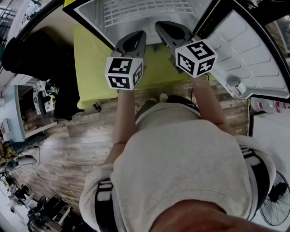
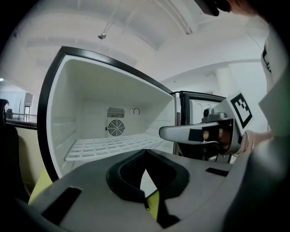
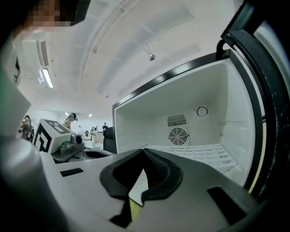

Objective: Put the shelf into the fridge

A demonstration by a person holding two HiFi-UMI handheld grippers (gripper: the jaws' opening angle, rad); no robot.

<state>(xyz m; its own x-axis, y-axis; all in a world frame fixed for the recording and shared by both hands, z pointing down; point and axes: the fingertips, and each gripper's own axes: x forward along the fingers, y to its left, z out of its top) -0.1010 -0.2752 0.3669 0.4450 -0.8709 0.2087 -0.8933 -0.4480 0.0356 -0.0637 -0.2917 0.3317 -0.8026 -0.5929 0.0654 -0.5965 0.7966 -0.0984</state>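
Observation:
The white wire shelf [image 1: 145,11] lies flat inside the open fridge [image 2: 68,104], low in the white compartment in front of the round fan grille. It also shows as the shelf [image 2: 108,145] in the left gripper view and the shelf [image 3: 204,152] in the right gripper view. My left gripper [image 1: 137,36] and right gripper [image 1: 168,28] are side by side just outside the fridge mouth, pointing in. The left gripper [image 2: 145,152] has its tips together and holds nothing. So does the right gripper [image 3: 144,152]. Neither touches the shelf.
The fridge door [image 1: 253,54] stands swung open to the right of my right gripper. The fridge rests on a yellow-green table [image 1: 90,59]. A dark chair [image 1: 27,54] stands to the left, a floor fan [image 1: 276,204] at the lower right, and wooden floor lies below.

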